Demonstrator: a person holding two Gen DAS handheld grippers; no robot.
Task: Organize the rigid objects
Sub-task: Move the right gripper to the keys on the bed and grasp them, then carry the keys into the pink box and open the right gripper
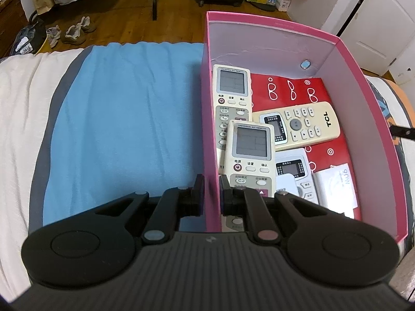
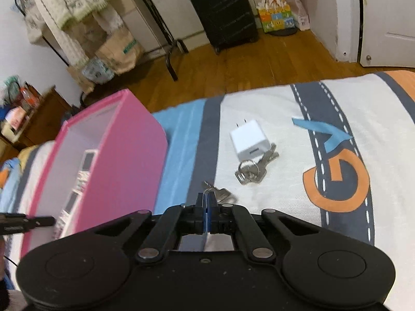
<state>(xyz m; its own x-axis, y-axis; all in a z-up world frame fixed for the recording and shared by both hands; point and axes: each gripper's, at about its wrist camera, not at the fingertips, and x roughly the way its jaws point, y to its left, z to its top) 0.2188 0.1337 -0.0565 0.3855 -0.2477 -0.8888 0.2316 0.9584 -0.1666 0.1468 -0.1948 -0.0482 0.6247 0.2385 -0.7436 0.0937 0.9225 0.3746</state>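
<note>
1. Keys (image 2: 220, 193) with a small ring lie on the white bedspread (image 2: 259, 103), right at the tips of the right gripper (image 2: 206, 199); its jaws stand pressed together, with only a thin strip of blue pad visible between them; the ring end seems to be caught between the pads, but the fingers hide the contact, so I judge it a grasp and cannot be fully sure.
2. Long axis of this small bunch runs from the fingertips away to the right and a little forward; most of the metal lies on the right side of the jaws, not centred.
3. Pink box (image 2: 124, 155) stands to the left of the right gripper, near it, with a blue towel (image 2: 179, 134) between; so the coming move, as I judge it, is a lift and a carry to the left, over the near wall of the box.
4. Left gripper (image 1: 209, 194) is clenched on the wall of the pink box (image 1: 272, 28), one finger outside and one inside; it steadies the box; several remote controls (image 1: 249, 150) and a red carton (image 1: 337, 155) already lie inside.
5. Second bunch of keys (image 2: 250, 171) and a white charger (image 2: 249, 140) lie further ahead on the bedspread, touching each other; the right gripper is the nearer one for them; the left is occupied.
6. Risk: the bunch hangs off-centre, so it can swing or slip during the carry.
</note>
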